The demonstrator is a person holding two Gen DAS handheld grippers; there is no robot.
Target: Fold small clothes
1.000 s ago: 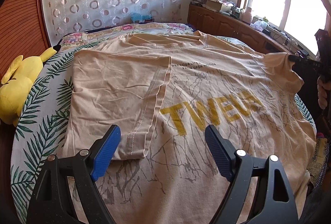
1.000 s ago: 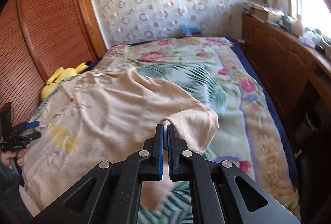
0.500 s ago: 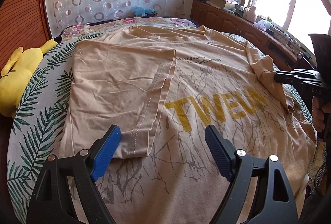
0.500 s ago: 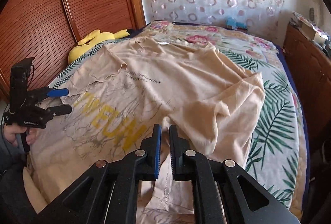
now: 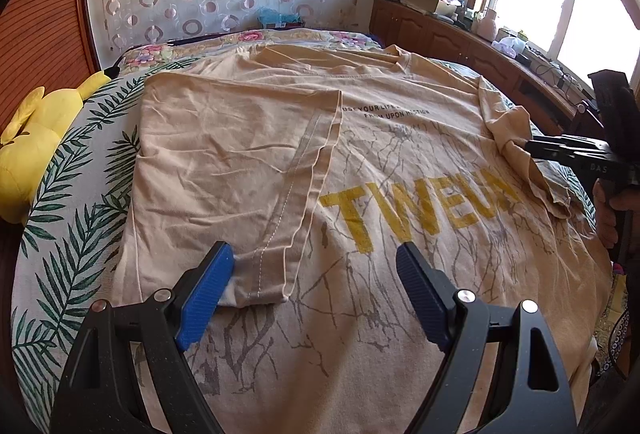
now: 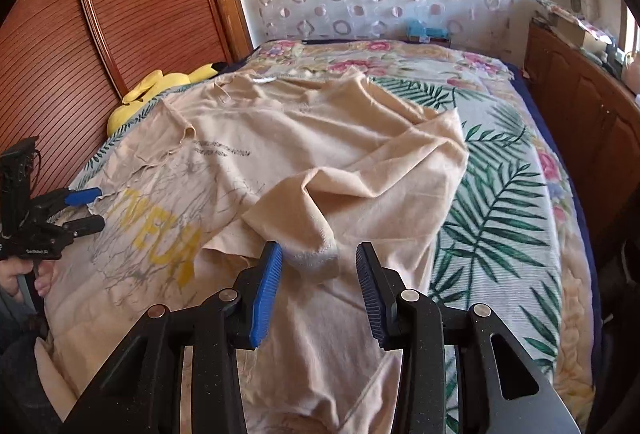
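Beige cotton, printed with yellow block letters and grey branching lines, makes up the T-shirt that is spread over most of the leaf-and-flower patterned bedspread. One side of the T-shirt is seen folded inward, its stitched hem lying near the yellow lettering.

The black left gripper with blue finger pads is held wide open just above the T-shirt's near part; its left pad is seen against the lower corner of the folded flap, though contact cannot be confirmed. Nothing is gripped by it.

The matching right gripper is likewise held wide open, with a bunched sleeve end of the T-shirt lying loose between the pads, untouched by either as far as can be told. From the left wrist view this gripper is seen only side-on at the T-shirt's right edge, its tips merged with rumpled cloth.

A yellow plush toy is partly cut off at the bedspread's left edge, beside the T-shirt. The small black text on the T-shirt is partly covered by the flap, and the last yellow letters are hidden under the rumpled sleeve.
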